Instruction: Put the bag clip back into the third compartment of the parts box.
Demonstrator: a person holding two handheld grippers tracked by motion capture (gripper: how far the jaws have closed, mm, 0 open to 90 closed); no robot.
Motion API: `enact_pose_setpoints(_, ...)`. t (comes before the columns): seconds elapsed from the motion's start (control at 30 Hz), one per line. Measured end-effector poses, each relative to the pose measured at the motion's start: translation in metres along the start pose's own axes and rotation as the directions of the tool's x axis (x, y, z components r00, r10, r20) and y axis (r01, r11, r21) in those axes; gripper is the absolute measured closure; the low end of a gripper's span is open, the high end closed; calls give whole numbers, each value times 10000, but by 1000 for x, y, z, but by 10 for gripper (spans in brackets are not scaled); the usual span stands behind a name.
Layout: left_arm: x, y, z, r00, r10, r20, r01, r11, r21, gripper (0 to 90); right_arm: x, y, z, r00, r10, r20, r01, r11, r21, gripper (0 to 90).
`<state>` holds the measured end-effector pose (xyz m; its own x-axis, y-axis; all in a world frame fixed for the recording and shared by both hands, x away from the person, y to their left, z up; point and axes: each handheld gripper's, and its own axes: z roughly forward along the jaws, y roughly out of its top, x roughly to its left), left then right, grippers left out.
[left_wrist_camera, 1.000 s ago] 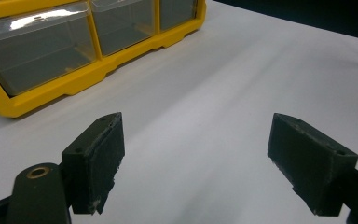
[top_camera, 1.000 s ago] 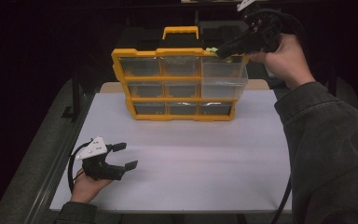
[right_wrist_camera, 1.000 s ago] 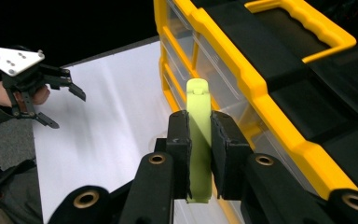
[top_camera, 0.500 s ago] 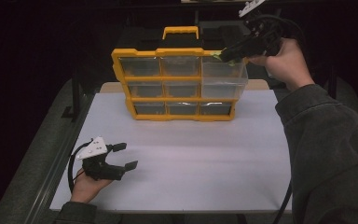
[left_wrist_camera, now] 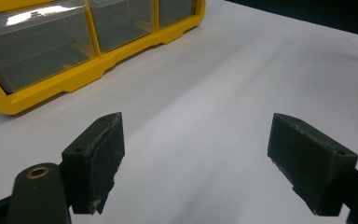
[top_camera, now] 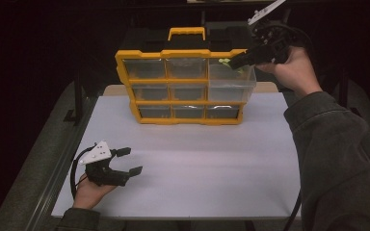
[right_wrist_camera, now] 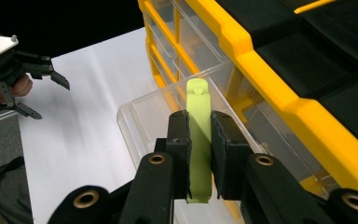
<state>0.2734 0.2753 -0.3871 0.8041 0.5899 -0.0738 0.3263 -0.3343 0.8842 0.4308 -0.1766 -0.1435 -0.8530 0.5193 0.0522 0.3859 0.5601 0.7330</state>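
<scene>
A yellow organiser case (top_camera: 183, 86) with clear drawers stands upright at the back of the white table. Its top right drawer (top_camera: 231, 84) is pulled out. My right gripper (top_camera: 235, 61) hovers over that open drawer (right_wrist_camera: 140, 121), shut on a slim lime-green piece (right_wrist_camera: 199, 140) that sticks up between its pads and points into the drawer. The green piece (top_camera: 226, 61) shows at the drawer's rim in the high view. My left gripper (top_camera: 129, 161) rests near the table's front left corner, open with nothing between its pads (left_wrist_camera: 98, 158).
The white tabletop (top_camera: 197, 159) stretches bare between the case and the front edge. The case's black handle side (right_wrist_camera: 307, 51) lies right beside the drawer. A dark sleeve (top_camera: 337, 159) covers the table's right side. The left gripper's black cable (top_camera: 73, 173) loops off the left edge.
My right gripper has sunk a little with the green piece, closer to the open drawer. The left gripper has stayed where it was.
</scene>
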Motion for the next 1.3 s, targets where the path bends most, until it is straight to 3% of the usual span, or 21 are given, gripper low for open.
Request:
enact_pose_setpoints(0.97, 1, 0, -1, 10000, -5, 72, 5, 10000, -58, 192, -10, -17, 22, 9992, 387, 103, -393, 9968, 691, 744)
enact_pose_setpoints(1.17, 2, 0, -1, 10000, 3, 89, -2, 10000, -28, 192, -11, -15, 18, 9989, 463, 91, -465, 9985, 298, 718)
enact_pose_setpoints(1.3, 2, 0, -1, 9999, -108, 126, 109, 9999, -58, 192, -12, -12, 14, 9989, 444, -173, -446, 9989, -115, 664)
